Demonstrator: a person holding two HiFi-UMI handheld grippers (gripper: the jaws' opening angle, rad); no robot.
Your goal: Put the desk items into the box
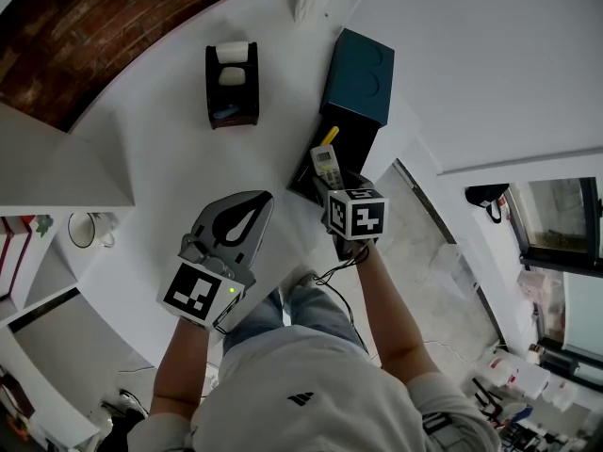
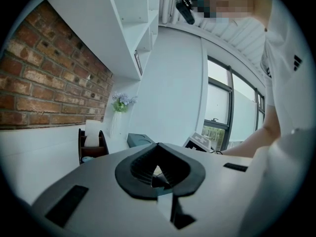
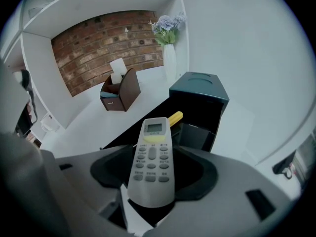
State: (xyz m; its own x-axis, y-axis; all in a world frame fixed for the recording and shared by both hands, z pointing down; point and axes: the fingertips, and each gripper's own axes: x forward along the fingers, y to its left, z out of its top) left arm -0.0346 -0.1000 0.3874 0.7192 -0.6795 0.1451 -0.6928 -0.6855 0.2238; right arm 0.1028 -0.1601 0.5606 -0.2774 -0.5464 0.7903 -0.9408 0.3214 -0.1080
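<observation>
Right gripper view is showing the right gripper [image 3: 154, 176] pinching a white air-conditioner remote [image 3: 152, 154]. The black pads are pressing on the remote's lower half from both sides, and its small screen is pointing away from the camera. The remote is hanging just in front of the open black part of the box [image 3: 199, 94], whose teal end is standing up at the far side. A yellow item [image 3: 176, 117] is lying in the black opening, just past the tip of the remote.

Head view is showing the remote [image 1: 326, 165] held over the near edge of the box [image 1: 360, 75], close to the right-hand edge of the white desk [image 1: 151, 149]. The person's bare forearm is reaching forward behind the marker cube.

Left gripper view is showing the left gripper [image 2: 158, 175] with its jaws pressed together and nothing between them. In the head view it is hovering over the near part of the desk, well apart from the box and level with the right gripper.

A brown tissue holder [image 1: 232, 84] with white tissue sticking out is standing farther back on the desk, left of the box. A white vase with pale flowers [image 3: 169, 57] is standing behind the box, against the wall.
</observation>
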